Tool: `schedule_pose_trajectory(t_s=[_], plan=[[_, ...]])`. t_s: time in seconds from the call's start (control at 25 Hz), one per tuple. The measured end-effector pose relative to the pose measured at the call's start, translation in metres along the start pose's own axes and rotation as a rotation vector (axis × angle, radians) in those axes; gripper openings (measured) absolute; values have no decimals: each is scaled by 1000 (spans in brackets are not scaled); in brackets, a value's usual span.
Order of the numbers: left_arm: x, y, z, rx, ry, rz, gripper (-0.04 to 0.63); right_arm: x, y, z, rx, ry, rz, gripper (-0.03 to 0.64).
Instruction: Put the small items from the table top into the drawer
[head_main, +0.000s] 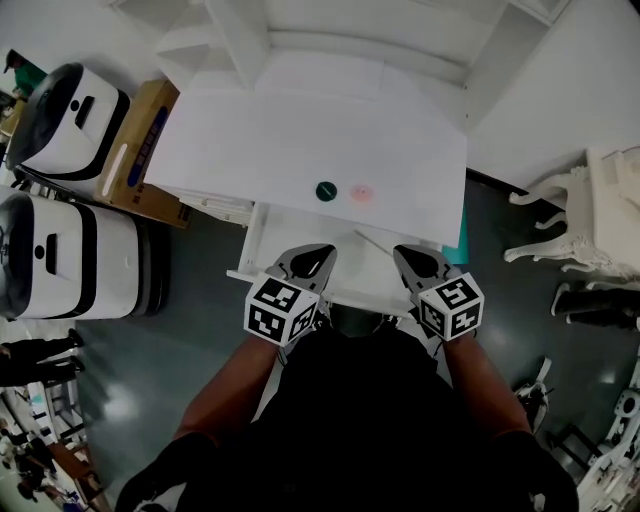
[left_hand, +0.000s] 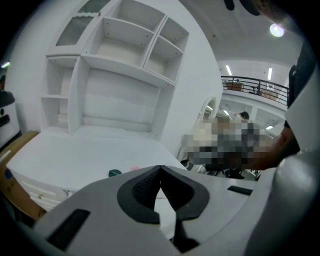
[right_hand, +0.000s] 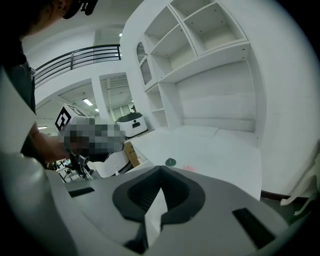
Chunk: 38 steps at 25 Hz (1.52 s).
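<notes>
A small dark green round item (head_main: 326, 190) and a pale pink item (head_main: 361, 192) lie side by side near the front edge of the white table top (head_main: 250, 140). Below that edge the white drawer (head_main: 251, 240) stands pulled out. My left gripper (head_main: 318, 258) and right gripper (head_main: 410, 258) hover over the drawer's front, both shut and holding nothing. In the left gripper view the green item (left_hand: 115, 173) and pink item (left_hand: 134, 169) show just beyond the shut left gripper (left_hand: 160, 168). In the right gripper view the green item (right_hand: 171, 162) and pink item (right_hand: 189, 168) lie past the shut right gripper (right_hand: 160, 170).
A white hutch with open shelves (head_main: 300, 40) stands at the back of the table. Two white wheeled machines (head_main: 65, 120) (head_main: 70, 255) and a cardboard box (head_main: 140, 140) stand at the left. An ornate white chair (head_main: 560, 215) is on the right.
</notes>
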<state>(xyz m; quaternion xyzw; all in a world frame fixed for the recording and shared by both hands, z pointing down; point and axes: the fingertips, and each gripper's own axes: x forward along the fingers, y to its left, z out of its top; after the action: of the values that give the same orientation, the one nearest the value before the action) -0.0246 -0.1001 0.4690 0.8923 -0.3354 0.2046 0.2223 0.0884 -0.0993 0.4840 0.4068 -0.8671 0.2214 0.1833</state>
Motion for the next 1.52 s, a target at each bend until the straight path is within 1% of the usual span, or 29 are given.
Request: schedule_pose_trajectory(t_s=[0.08, 0.28, 0.44, 0.52, 0.64, 0.8, 1.0, 1.24, 1.4, 1.52], plan=[[2, -5, 4, 27, 2, -3, 3, -5, -2, 2, 7, -11, -8, 25], [2, -12, 13, 42, -23, -20, 3, -19, -7, 7, 15, -40, -25, 25], [-3, -12, 24, 12, -59, -27, 3, -27, -10, 13, 19, -68, -34, 25], [-3, -13, 27, -1, -67, -33, 3, -28, -10, 16, 37, -77, -19, 26], [-1, -18, 25, 17, -53, -34, 3, -26, -6, 15, 44, -71, 5, 28], [1, -23, 23, 35, -41, -36, 3, -22, -6, 14, 15, -55, -6, 28], [1, -23, 24, 40, -46, -36, 3, -20, -6, 11, 19, -50, -3, 28], [4, -21, 19, 4, -36, -43, 3, -18, -6, 12, 26, -53, -2, 28], [2, -20, 19, 19, -36, -38, 3, -16, -8, 10, 31, -48, -5, 28], [3, -17, 22, 7, -48, -26, 3, -14, -8, 10, 21, -39, -2, 28]])
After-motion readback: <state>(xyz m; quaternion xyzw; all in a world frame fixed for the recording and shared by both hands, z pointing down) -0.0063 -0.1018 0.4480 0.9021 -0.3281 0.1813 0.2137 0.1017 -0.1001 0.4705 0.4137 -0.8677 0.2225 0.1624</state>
